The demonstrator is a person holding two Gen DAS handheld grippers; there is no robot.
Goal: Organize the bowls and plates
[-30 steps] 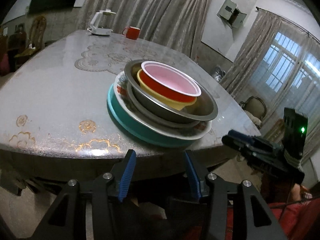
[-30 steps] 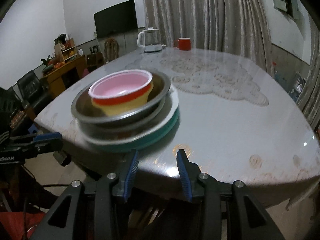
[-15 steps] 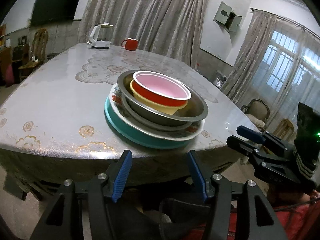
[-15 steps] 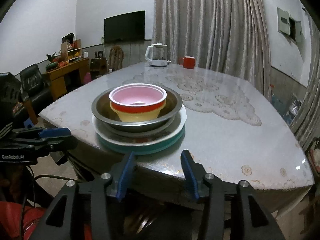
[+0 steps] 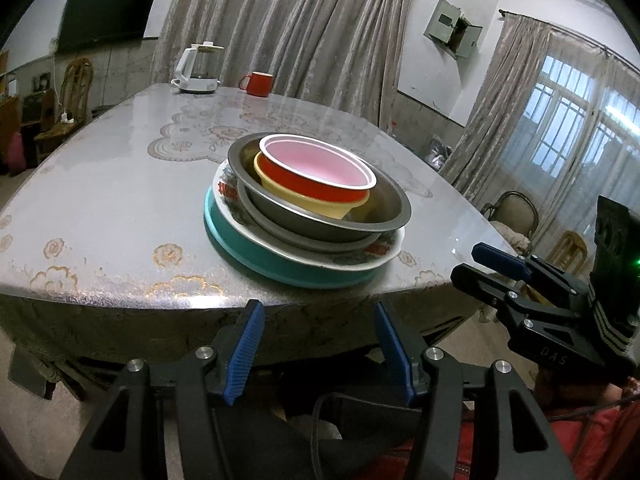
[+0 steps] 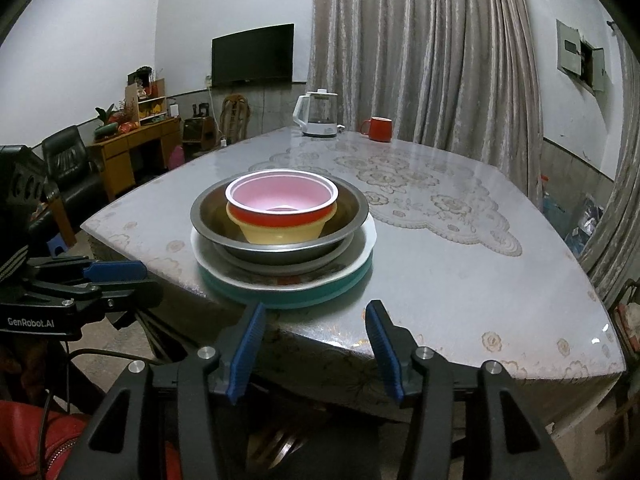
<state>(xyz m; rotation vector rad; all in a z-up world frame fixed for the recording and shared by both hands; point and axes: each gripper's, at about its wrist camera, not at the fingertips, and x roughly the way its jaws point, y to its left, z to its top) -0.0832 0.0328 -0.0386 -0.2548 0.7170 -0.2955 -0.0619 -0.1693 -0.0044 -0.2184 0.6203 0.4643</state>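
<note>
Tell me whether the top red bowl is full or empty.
Empty. The red bowl sits upright, nested in the yellow bowl; its pink inside is bare down to the bottom in both wrist views.

The left tongs (image 6: pixel 116 276), seen from the right wrist view, carry the white lettering "GenRobot.AI" on the black side of their body. In the left wrist view, the right tongs (image 5: pixel 494 266) show faint raised letters on their black body that look like "DAS" (too dim to be sure). The patterned plate (image 5: pixel 384 249) bears red marks that cannot be read.
</note>
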